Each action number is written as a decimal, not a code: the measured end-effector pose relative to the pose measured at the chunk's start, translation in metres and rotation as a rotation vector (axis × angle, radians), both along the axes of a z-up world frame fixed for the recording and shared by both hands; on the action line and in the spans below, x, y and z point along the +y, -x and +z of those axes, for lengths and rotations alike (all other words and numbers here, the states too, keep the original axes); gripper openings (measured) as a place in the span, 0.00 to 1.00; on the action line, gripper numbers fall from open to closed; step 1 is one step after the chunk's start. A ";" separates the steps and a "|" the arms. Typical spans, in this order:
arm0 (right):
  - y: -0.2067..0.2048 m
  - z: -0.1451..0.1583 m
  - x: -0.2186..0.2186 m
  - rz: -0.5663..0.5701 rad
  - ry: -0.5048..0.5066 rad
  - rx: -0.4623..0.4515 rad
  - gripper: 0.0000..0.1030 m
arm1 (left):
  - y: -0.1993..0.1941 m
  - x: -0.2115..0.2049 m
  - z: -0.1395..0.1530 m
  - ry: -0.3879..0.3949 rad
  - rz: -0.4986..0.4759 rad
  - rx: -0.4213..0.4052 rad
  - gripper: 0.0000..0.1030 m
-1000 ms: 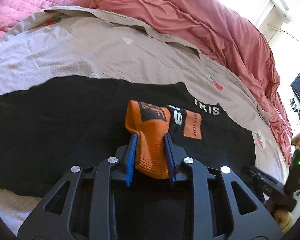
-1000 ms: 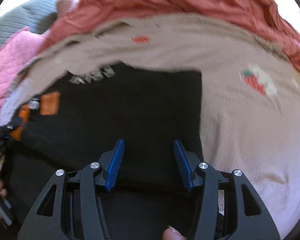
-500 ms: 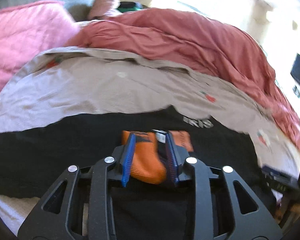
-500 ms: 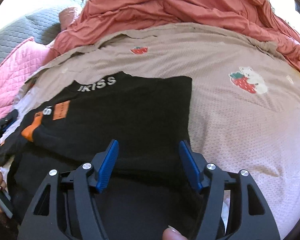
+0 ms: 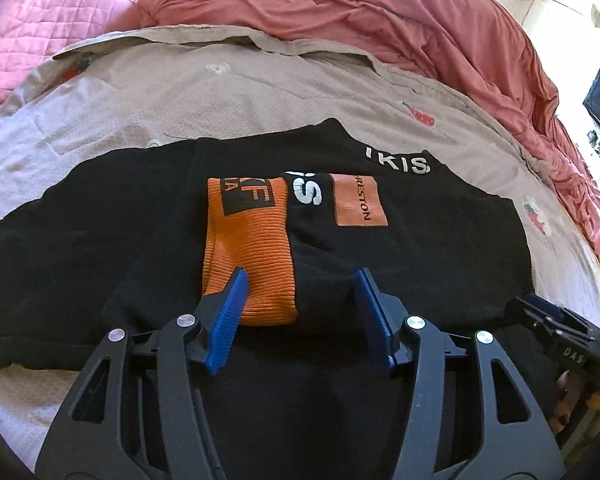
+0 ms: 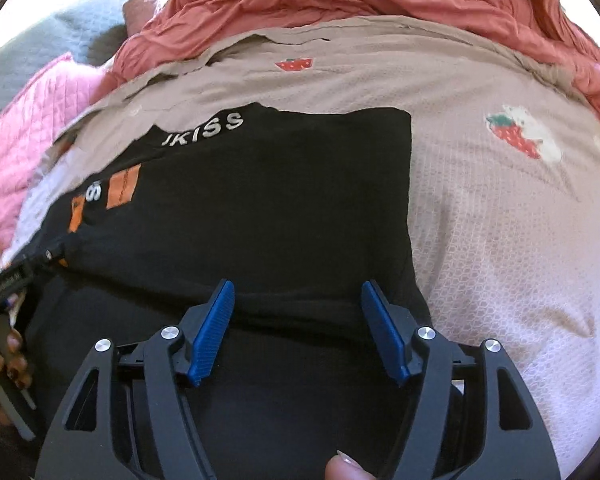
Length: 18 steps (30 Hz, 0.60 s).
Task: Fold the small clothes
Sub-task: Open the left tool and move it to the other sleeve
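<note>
Left gripper (image 5: 302,276): blue ribbed pads apart, jaws have just been opening. The orange ribbed-knit cuff (image 5: 249,248) of the black sweatshirt (image 5: 420,256) lies flat between the pads, released. Left pad overlaps the cuff's lower left edge in view; whether it touches is unclear. Right pad stands clear of the cuff, over black fabric. Nothing gripped.

Cuff end with a black printed patch points away from the gripper, folded onto the sweatshirt's chest just beside an orange rectangular label (image 5: 358,200) and white lettering.

Right gripper (image 6: 296,286): jaws wide, have just been opening slightly. Pads hover over the near folded edge of the black sweatshirt (image 6: 268,200), a fold ridge running between them. No pad pressing on cloth; nothing held. A fingertip (image 6: 344,468) shows at the bottom edge behind the gripper.

Sweatshirt lies spread on a beige strawberry-print bedsheet (image 6: 500,220), collar lettering at the far side, right edge folded straight. The left gripper body and the hand (image 6: 8,356) holding it show at the left edge of the right wrist view, at the sweatshirt's left side.

Rumpled salmon-red duvet (image 5: 380,12) bunched along the far edge of the sheet; pink quilted blanket (image 5: 40,28) far left.
</note>
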State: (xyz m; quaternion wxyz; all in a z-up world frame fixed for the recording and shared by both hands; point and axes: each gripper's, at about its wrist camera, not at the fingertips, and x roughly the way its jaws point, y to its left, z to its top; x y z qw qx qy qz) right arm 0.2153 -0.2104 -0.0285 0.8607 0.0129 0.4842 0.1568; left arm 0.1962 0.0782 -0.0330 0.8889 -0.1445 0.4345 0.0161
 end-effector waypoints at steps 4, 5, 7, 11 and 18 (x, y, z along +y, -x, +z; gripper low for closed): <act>0.005 0.006 0.000 0.009 -0.005 -0.018 0.63 | 0.002 0.001 0.003 0.017 0.005 -0.011 0.48; 0.006 0.008 0.000 0.012 -0.011 -0.021 0.63 | 0.004 0.003 0.005 0.030 0.009 -0.020 0.49; 0.009 0.014 -0.001 0.020 -0.018 -0.033 0.63 | 0.006 0.004 0.009 0.049 0.015 -0.032 0.60; 0.017 0.026 -0.005 0.020 -0.031 -0.063 0.73 | 0.016 0.005 0.020 0.038 0.022 -0.074 0.66; 0.025 0.041 -0.008 0.021 -0.038 -0.096 0.73 | 0.036 0.007 0.030 -0.016 0.030 -0.110 0.91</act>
